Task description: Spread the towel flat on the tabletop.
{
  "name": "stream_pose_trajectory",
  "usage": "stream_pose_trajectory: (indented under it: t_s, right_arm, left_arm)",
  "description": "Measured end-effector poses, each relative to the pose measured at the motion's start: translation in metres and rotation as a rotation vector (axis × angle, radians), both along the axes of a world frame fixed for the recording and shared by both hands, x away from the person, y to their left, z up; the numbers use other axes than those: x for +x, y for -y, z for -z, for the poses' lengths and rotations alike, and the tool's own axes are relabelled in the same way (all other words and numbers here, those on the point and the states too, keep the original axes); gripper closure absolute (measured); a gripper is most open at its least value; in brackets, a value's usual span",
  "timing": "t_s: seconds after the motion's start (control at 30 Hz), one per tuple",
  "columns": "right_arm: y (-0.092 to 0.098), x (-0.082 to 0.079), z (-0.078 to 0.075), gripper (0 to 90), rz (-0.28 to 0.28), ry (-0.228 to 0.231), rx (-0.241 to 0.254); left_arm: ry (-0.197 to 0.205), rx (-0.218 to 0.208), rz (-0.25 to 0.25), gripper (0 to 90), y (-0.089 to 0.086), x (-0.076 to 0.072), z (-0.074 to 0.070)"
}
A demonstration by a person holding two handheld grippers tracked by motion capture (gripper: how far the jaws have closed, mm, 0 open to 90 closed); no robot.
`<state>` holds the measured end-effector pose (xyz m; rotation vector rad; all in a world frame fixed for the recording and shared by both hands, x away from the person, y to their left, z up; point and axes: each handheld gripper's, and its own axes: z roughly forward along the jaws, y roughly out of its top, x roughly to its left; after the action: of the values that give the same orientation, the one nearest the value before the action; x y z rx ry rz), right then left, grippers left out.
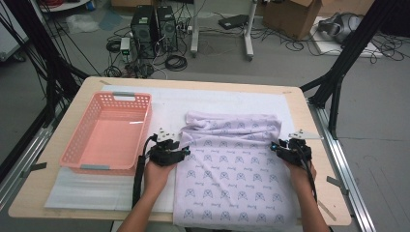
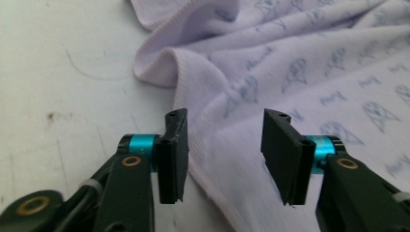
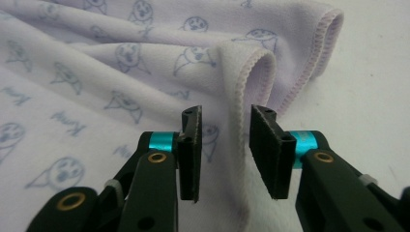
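Left gripper [image 1: 185,153]: released, jaws apart astride the towel's hemmed left edge, pads clear of the fabric.
Right gripper [image 1: 274,146]: released, jaws apart with a raised fold of the towel's right edge between them, pads not pressing on it.
Towel [image 1: 232,169]: pale lilac with small printed faces, spread flat on the worktop between the two grippers, far end bunched into folds just beyond both.
Towel edge at left gripper [image 2: 193,87]: curled up ahead of the jaws, hem running back under the gap.
Towel fold at right gripper [image 3: 246,72]: stood upright as a loop just ahead of the jaws, stitched hem showing.
Pink basket [image 1: 77,145]: just left of the left gripper, on the white mat.
White mat [image 1: 169,104]: under the towel and basket, on the worktop [image 1: 309,125].
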<state>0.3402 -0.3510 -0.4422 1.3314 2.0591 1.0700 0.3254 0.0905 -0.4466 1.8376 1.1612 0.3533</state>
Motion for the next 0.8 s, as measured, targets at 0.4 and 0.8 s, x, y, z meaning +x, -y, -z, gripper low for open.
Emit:
stream_pose_trajectory:
  t_s: [0.4,0.8]
  right_arm:
    - [0.009,-0.053,0.003,57.9,-0.024,-0.024,-0.032]
    - [0.019,-0.092,0.009,71.4,-0.028,-0.046,-0.033]
  left_arm:
    - [-0.047,-0.03,0.075,48.1,-0.005,-0.047,0.007]
    - [0.005,0.096,0.031,86.1,0.009,-0.074,0.006]
